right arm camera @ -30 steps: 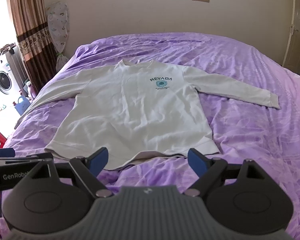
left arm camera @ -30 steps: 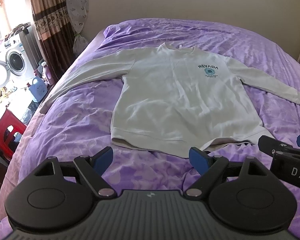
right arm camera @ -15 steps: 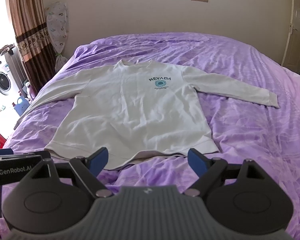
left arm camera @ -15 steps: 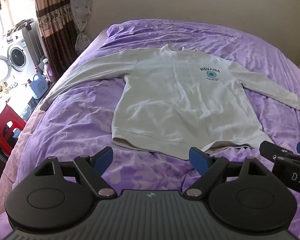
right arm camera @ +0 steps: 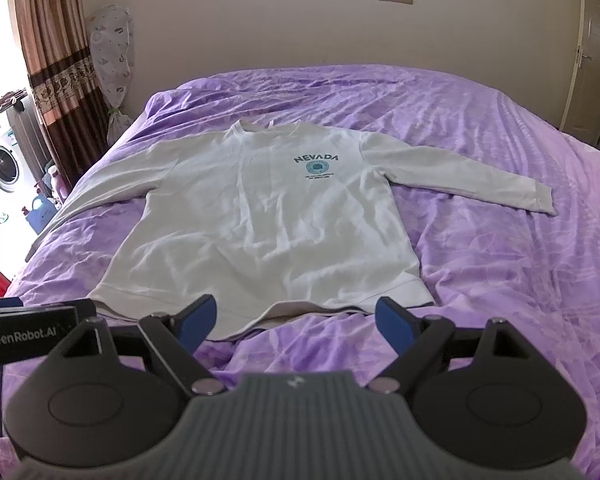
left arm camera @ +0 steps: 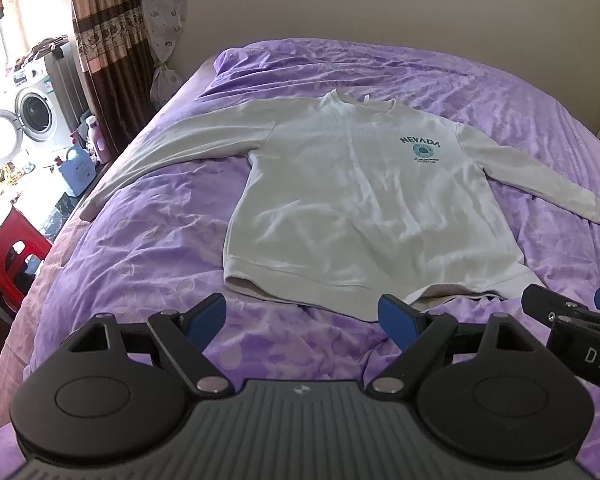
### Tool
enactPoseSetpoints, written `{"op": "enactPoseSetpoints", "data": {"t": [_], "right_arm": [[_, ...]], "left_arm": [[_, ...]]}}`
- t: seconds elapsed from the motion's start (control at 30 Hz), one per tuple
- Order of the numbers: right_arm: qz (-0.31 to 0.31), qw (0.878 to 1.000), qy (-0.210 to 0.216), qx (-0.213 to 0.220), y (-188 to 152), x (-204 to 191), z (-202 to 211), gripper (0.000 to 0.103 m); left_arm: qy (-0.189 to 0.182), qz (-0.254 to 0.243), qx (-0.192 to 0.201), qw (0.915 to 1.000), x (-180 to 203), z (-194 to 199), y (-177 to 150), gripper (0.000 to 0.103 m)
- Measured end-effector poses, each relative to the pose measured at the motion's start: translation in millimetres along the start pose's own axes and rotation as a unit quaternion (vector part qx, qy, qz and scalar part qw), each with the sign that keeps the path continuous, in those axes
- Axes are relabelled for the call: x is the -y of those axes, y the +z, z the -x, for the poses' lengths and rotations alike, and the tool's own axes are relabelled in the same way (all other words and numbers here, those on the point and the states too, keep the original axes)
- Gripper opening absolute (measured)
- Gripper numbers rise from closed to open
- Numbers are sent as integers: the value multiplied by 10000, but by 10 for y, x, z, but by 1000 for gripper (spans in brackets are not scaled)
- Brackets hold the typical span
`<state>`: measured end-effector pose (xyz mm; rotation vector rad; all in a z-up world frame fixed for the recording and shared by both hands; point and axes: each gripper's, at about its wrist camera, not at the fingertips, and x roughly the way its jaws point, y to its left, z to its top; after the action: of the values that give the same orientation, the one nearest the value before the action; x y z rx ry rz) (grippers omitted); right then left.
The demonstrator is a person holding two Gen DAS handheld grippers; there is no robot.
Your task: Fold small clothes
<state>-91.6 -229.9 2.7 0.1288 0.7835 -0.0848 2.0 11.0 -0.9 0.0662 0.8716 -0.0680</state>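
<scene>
Left wrist view puts your left gripper (left arm camera: pixel 302 318) low over the wrinkled purple bedspread (left arm camera: pixel 132 264), its blue-tipped fingers (left arm camera: pixel 396 316) spread wide apart with nothing between them. Just ahead of those tips lies the cream long-sleeved sweatshirt with a teal NEVADA print (left arm camera: pixel 364 208), flat and face up, both sleeves stretched out, its hem nearest you and its collar toward the far wall. Nothing lies on the bedspread between the fingers and the hem. Off to the tool's right edge you see part of your right gripper (left arm camera: pixel 572 320), a black body with white lettering. Far to the left, past the side of the bed, stand a white front-loading washing machine (left arm camera: pixel 32 116) with its door swung open, a blue detergent jug (left arm camera: pixel 76 170), a red plastic stool (left arm camera: pixel 14 244) and a brown patterned curtain (left arm camera: pixel 108 40). Right wrist view shows the right gripper (right arm camera: pixel 296 318) held wide too, empty, pointing at the hem's right half, with the sweatshirt (right arm camera: pixel 268 220) directly ahead. That view alone gives you the whole right sleeve down to its cuff, broad bare bedspread (right arm camera: pixel 520 280) to the tool's right, and a pale door with a handle (right arm camera: pixel 588 56) at the far right; the left gripper's (right arm camera: pixel 36 326) labelled body shows at its left edge.
</scene>
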Motion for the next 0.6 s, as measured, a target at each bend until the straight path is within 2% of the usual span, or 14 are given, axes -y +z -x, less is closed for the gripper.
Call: {"op": "enactPoseSetpoints", "data": {"t": [0.3, 0.43, 0.5, 0.53, 0.6], "right_arm": [[-9, 10000, 1, -3, -1, 1, 5, 83], [68, 10000, -1, 28, 24, 8, 2, 83], [132, 9999, 23, 102, 61, 27, -9, 83], [137, 9997, 90, 188, 83, 51, -11, 83], [119, 9984, 242, 496, 141, 134, -28, 83]], "left_arm": [[-5, -41, -4, 10000, 9, -16, 13, 100], [-117, -100, -8, 9999, -66, -72, 101, 99], [-196, -114, 51, 9997, -174, -110, 196, 87], [-185, -116, 85, 9997, -243, -140, 254, 84], [-133, -114, 158, 9997, -418, -216, 387, 75]]}}
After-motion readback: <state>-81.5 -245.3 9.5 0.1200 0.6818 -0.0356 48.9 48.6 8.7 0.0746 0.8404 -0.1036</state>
